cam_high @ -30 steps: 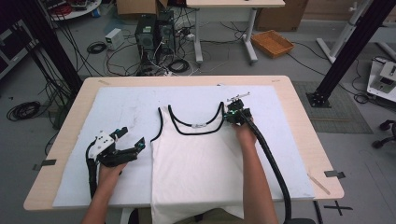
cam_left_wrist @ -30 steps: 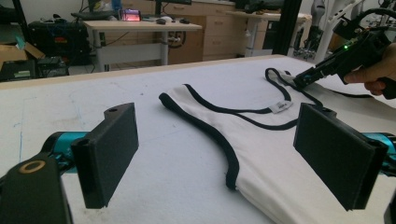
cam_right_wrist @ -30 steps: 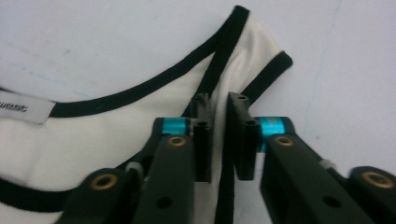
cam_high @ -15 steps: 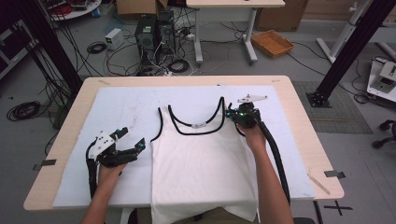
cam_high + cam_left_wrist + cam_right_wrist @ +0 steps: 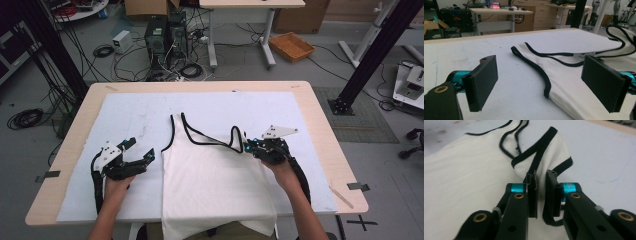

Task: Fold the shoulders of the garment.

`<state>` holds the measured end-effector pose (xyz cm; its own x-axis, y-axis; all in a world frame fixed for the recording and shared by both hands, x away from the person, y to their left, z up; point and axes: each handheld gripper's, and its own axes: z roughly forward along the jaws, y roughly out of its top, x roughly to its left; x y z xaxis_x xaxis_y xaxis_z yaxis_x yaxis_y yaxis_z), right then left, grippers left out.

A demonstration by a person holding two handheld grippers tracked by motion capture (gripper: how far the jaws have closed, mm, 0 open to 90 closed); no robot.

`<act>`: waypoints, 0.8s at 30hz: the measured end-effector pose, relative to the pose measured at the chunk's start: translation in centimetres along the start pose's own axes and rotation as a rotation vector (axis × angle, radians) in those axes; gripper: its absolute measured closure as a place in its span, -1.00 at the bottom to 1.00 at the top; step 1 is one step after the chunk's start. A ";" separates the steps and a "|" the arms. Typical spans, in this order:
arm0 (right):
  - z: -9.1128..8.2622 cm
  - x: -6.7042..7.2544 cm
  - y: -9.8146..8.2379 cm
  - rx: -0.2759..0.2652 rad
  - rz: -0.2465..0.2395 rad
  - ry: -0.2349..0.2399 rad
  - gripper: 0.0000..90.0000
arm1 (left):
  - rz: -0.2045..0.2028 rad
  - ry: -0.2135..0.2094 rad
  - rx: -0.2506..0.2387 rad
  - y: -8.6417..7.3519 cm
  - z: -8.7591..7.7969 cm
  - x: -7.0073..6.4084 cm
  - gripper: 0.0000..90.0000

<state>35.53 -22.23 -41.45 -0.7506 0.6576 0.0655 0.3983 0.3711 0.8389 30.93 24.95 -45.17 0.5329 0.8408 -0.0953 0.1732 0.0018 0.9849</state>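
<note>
A white tank top (image 5: 215, 180) with black trim lies flat on the white mat (image 5: 130, 115), its hem hanging over the near table edge. My right gripper (image 5: 248, 146) is at the top's right shoulder strap (image 5: 541, 150), which is folded back toward me. Its jaws have just been opening; they stand a little apart with the strap's black trim between them, the pads not pressing it (image 5: 541, 187). My left gripper (image 5: 141, 149) rests open on the mat just left of the top. The left strap (image 5: 536, 65) lies ahead of it (image 5: 543, 82), untouched.
The wooden table (image 5: 320, 125) reaches beyond the mat on all sides. On the floor behind it are computer towers (image 5: 165, 35), tangled cables, a second desk and an orange tray (image 5: 291, 46). A black frame post (image 5: 370, 55) stands at the right.
My right gripper has come toward the near edge, drawing the right strap with it so that it folds over, and its jaws have parted. The left gripper has stayed put.
</note>
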 end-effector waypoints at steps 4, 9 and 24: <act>-0.7 -0.7 0.0 -0.052 0.059 -0.013 0.20 | -0.002 0.002 0.001 0.0 0.0 0.0 -0.69; 0.7 -1.4 -0.1 -0.016 0.073 -0.008 0.07 | 0.008 0.001 0.005 0.0 0.0 0.0 -0.69; 5.9 -2.2 1.5 0.150 0.065 0.052 0.86 | 0.000 0.001 0.006 0.0 0.0 0.0 -0.69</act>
<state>40.94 -19.22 -43.51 -0.7454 0.6499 0.1485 0.5185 0.4252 0.7418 30.95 24.96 -45.17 0.5318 0.8415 -0.0955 0.1788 -0.0013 0.9839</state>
